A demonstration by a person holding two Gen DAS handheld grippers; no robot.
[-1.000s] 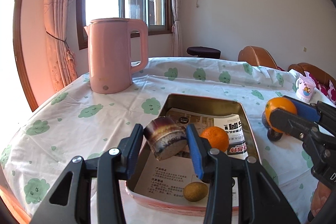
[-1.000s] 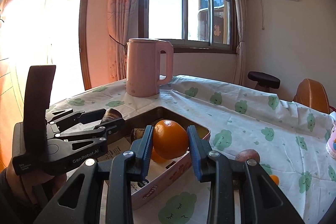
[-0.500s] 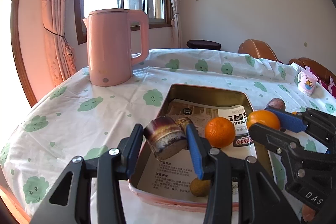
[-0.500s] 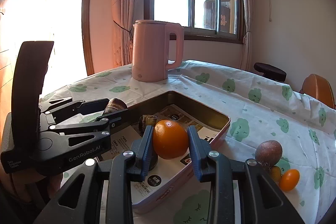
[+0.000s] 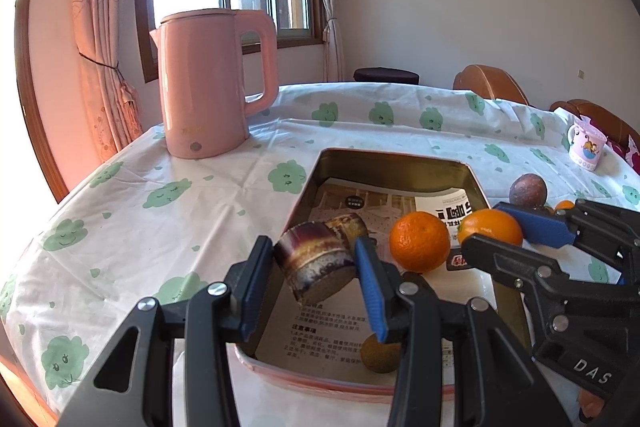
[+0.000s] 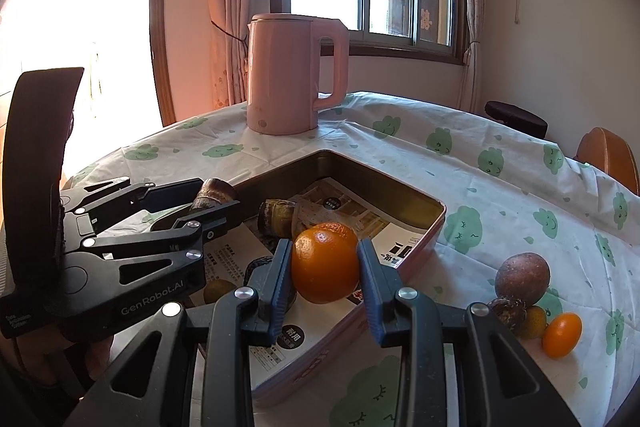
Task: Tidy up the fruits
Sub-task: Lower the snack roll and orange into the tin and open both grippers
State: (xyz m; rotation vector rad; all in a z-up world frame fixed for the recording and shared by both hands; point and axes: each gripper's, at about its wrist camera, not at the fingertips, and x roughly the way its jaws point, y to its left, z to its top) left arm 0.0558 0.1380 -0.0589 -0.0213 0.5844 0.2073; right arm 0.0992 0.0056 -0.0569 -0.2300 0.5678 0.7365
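Observation:
A pink metal tray (image 5: 394,159) (image 6: 434,231) lined with printed paper sits on the table. My left gripper (image 5: 316,261) (image 6: 212,195) is shut on a purple-brown sugarcane piece (image 5: 316,261) (image 6: 212,191) above the tray's left rim. My right gripper (image 6: 325,269) (image 5: 494,231) is shut on an orange (image 6: 325,269) (image 5: 490,230) above the tray's right side. Inside the tray lie another orange (image 5: 419,241), a second cane piece (image 6: 276,217) and a brown kiwi (image 5: 379,353). A passion fruit (image 6: 522,279) and small kumquats (image 6: 561,334) lie on the cloth right of the tray.
A tall pink kettle (image 5: 212,83) (image 6: 290,73) stands behind the tray to the left. A small printed mug (image 5: 586,150) stands at the far right. The round table wears a white cloth with green prints (image 5: 160,195). Chairs (image 5: 490,87) stand beyond it.
My right gripper has carried its orange in over the tray and lower. My left gripper with the cane piece has moved a little closer to the tray.

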